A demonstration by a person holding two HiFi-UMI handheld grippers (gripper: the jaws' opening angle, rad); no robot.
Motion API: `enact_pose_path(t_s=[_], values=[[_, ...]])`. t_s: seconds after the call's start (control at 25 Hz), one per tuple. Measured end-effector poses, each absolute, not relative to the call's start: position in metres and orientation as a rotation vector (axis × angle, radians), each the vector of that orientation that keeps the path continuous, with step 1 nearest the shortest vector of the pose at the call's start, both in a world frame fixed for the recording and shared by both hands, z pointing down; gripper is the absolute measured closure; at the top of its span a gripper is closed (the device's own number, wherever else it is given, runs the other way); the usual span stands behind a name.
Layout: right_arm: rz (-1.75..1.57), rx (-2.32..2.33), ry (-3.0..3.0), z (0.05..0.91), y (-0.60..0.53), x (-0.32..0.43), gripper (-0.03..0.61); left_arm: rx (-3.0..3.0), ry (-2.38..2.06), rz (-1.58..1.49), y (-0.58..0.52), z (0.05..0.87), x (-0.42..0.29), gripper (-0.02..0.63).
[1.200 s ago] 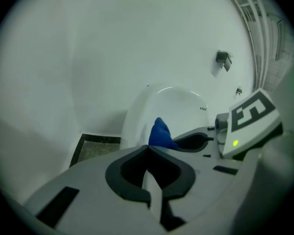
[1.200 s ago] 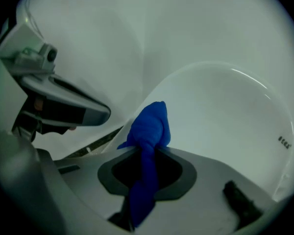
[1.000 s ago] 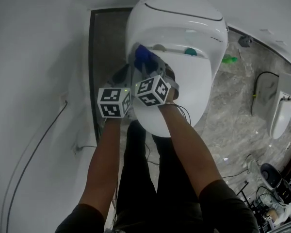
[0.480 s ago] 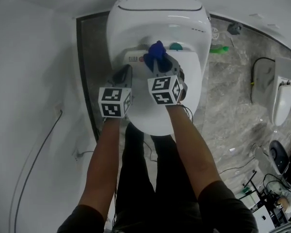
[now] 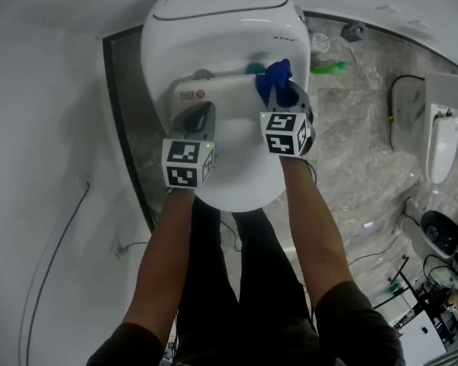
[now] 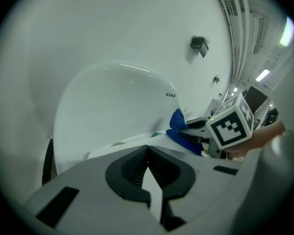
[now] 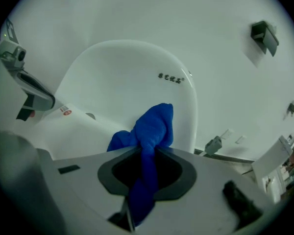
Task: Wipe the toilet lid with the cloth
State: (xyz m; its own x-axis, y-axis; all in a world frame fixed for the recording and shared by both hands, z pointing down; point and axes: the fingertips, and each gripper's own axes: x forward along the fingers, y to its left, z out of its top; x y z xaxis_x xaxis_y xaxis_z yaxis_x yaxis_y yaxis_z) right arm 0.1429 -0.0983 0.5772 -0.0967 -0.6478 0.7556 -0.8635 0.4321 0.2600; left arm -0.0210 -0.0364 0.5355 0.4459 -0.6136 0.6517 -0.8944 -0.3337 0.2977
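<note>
The white toilet lid point(image 5: 240, 178) lies shut below me, in front of the domed rear part point(image 5: 214, 21). My right gripper point(image 5: 281, 91) is shut on a bunched blue cloth point(image 5: 275, 73) at the lid's rear right, by a teal knob point(image 5: 254, 69). In the right gripper view the cloth point(image 7: 154, 126) sticks out past the right gripper point(image 7: 146, 153) over the lid point(image 7: 63, 126). My left gripper point(image 5: 201, 114) is shut and empty over the lid's rear left. From the left gripper point(image 6: 147, 148) I see the cloth point(image 6: 178, 124) to the right.
A white wall point(image 5: 46, 128) stands close on the left, with a thin cable point(image 5: 57, 239) along it. Marble floor point(image 5: 359, 166) on the right holds a green object point(image 5: 328, 67), cables and a white appliance point(image 5: 441, 155). The person's legs point(image 5: 229, 280) stand before the bowl.
My right gripper has swept the blue cloth rightward along the lid's rear, from the left side to the right. The left gripper has also shifted right, from the bowl's left edge onto the lid.
</note>
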Motion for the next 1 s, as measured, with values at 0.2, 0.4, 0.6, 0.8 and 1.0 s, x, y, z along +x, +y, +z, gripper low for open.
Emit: enact_pose_path(t_s=[0.2,0.4,0.6,0.8,1.0], values=[[0.428,1.391,-1.743,0.585,-0.103,0.179,0.515,2.078,-1.251,0.582,-0.032,0.534,-0.015,0.603],[0.416,1.438,-1.751,0.574,-0.105,0.177,0.515,2.045,-1.296,0.554,-0.021,0.533,-0.033,0.603],[0.38,1.397,-1.901,0.543,-0.085,0.104,0.515,1.951,-1.393,0.533,-0.006,0.539,-0.083,0.603],[0.406,1.205,-2.04,0.534,-0.044,0.002,0.515,1.874,-1.469,0.497,0.008,0.536,-0.13,0.603],[0.379,0.996,-2.09,0.55,0.0,-0.073,0.515,1.837,-1.505,0.488,0.022,0.536,-0.156,0.603]])
